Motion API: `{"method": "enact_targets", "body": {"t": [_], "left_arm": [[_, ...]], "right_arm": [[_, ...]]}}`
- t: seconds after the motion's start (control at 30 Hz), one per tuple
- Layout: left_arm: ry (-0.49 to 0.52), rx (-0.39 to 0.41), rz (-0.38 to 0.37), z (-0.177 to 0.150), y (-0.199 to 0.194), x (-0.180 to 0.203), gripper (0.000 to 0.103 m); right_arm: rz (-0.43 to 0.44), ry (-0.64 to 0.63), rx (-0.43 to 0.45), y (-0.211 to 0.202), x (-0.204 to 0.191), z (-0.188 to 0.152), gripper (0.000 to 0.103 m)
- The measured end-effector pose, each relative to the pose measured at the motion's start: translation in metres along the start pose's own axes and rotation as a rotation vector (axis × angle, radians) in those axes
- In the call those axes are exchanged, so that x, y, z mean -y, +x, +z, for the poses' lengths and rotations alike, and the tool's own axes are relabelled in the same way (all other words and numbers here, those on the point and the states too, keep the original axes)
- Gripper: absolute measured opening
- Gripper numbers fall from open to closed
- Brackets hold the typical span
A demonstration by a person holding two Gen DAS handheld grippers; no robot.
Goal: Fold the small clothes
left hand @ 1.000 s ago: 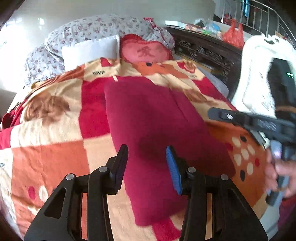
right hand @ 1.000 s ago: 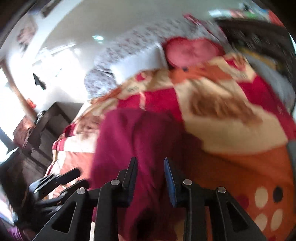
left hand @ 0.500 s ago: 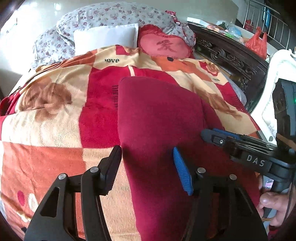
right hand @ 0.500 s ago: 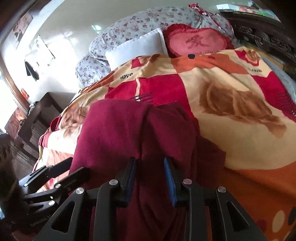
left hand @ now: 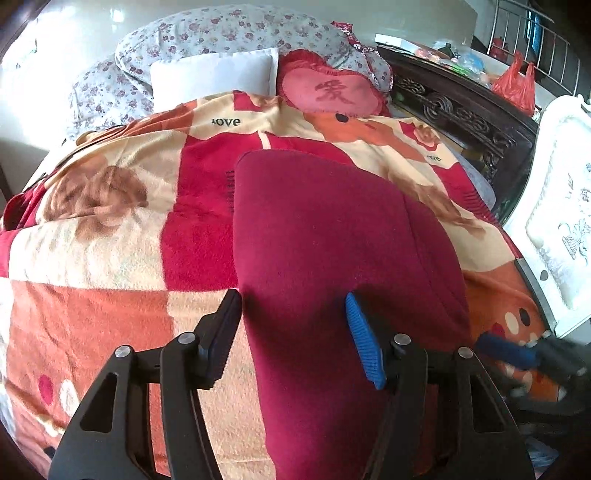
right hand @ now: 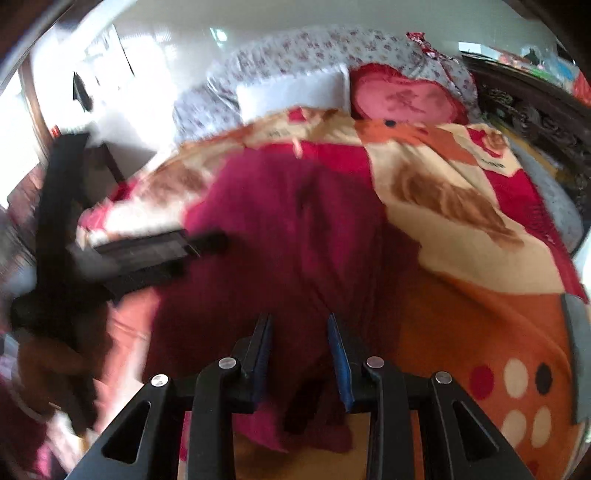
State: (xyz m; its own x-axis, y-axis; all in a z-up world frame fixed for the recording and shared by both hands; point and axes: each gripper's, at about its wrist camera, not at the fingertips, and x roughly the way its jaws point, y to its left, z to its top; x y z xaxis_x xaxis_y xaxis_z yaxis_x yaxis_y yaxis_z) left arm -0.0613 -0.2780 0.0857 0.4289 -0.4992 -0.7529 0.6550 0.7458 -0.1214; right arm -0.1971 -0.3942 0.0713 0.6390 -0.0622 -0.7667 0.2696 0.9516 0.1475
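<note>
- Garment [left hand: 332, 236] first: a dark red piece of clothing lies flat on the blanket [left hand: 92, 258], its long side running from the near edge of the bed toward the far pillows.
- Left gripper [left hand: 293, 332] hovers over the near end of that red cloth, its jaws standing wide after a spell of opening, which has now stopped.
- Look at the fingers [left hand: 364, 347]: the blue-padded one sits over the cloth, the black one sits at the cloth's left edge, and neither visibly pinches anything.
- Right gripper [right hand: 299, 354] is over the near right part of the garment [right hand: 295, 236], its jaws narrow with a gap between them.
- Red fabric shows in that gap and under it, bunched into folds, but the picture is smeared, so I cannot tell whether the pads are pressing on it.
- From the left wrist view, the right gripper [left hand: 517, 356] is a blurred dark and blue shape at the near right, just beside the garment's right edge.
- From the right wrist view, the left gripper [right hand: 192, 245] reaches in from the left, blurred, its tips over the cloth's left side.
- Far end of the bed: a white pillow [left hand: 214, 74], a heart-shaped pink cushion [left hand: 332, 92] just to its right, and a floral quilt [left hand: 229, 35] heaped behind both.
- Far right, a dark carved bench [left hand: 461, 114] runs along the bedside.
</note>
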Motion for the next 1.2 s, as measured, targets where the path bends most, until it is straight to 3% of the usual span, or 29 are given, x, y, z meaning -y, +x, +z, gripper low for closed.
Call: {"method": "enact_targets", "body": {"t": [0.1, 0.2, 0.27, 0.33, 0.43, 0.5, 0.53, 0.67, 0.87, 1.0, 1.07, 1.17, 1.2], "left_arm": [[-0.012, -0.015, -0.012, -0.002, -0.004, -0.001, 0.059], [-0.028, -0.027, -0.057, -0.007, -0.016, -0.007, 0.059], [-0.044, -0.029, -0.078, -0.012, -0.023, -0.016, 0.059], [-0.072, -0.039, -0.113, -0.016, -0.026, -0.024, 0.06], [-0.141, -0.062, -0.184, -0.02, -0.025, -0.035, 0.061], [-0.185, -0.079, -0.242, -0.022, -0.021, -0.039, 0.073], [-0.209, -0.083, -0.262, -0.024, -0.018, -0.04, 0.075], [-0.195, -0.106, -0.28, -0.029, -0.007, -0.033, 0.075], [-0.208, -0.126, -0.307, -0.028, 0.011, -0.024, 0.08], [-0.208, -0.124, -0.303, -0.026, 0.016, -0.02, 0.08], [-0.2, -0.118, -0.298, -0.027, 0.014, -0.017, 0.077], [-0.179, -0.099, -0.296, -0.027, 0.004, -0.016, 0.062], [-0.176, -0.096, -0.299, -0.027, 0.001, -0.017, 0.056]], "right_arm": [[0.017, 0.03, -0.01, 0.01, 0.01, -0.01, 0.034], [0.088, 0.107, 0.003, 0.0, 0.025, -0.008, 0.039], [0.092, 0.156, 0.048, -0.01, 0.036, -0.005, 0.065], [0.077, 0.21, 0.092, -0.014, 0.051, -0.002, 0.074], [0.143, 0.273, 0.081, -0.004, 0.064, 0.006, 0.074], [0.169, 0.308, 0.059, 0.012, 0.071, 0.012, 0.074], [0.184, 0.318, 0.046, 0.018, 0.073, 0.013, 0.074], [0.221, 0.357, 0.017, 0.039, 0.08, 0.016, 0.075], [0.324, 0.47, 0.009, 0.062, 0.096, 0.012, 0.086], [0.372, 0.493, 0.008, 0.066, 0.098, 0.013, 0.085], [0.381, 0.469, 0.023, 0.06, 0.093, 0.014, 0.062], [0.349, 0.404, 0.037, 0.044, 0.079, 0.018, 0.043], [0.346, 0.387, 0.043, 0.037, 0.075, 0.019, 0.041]]}}
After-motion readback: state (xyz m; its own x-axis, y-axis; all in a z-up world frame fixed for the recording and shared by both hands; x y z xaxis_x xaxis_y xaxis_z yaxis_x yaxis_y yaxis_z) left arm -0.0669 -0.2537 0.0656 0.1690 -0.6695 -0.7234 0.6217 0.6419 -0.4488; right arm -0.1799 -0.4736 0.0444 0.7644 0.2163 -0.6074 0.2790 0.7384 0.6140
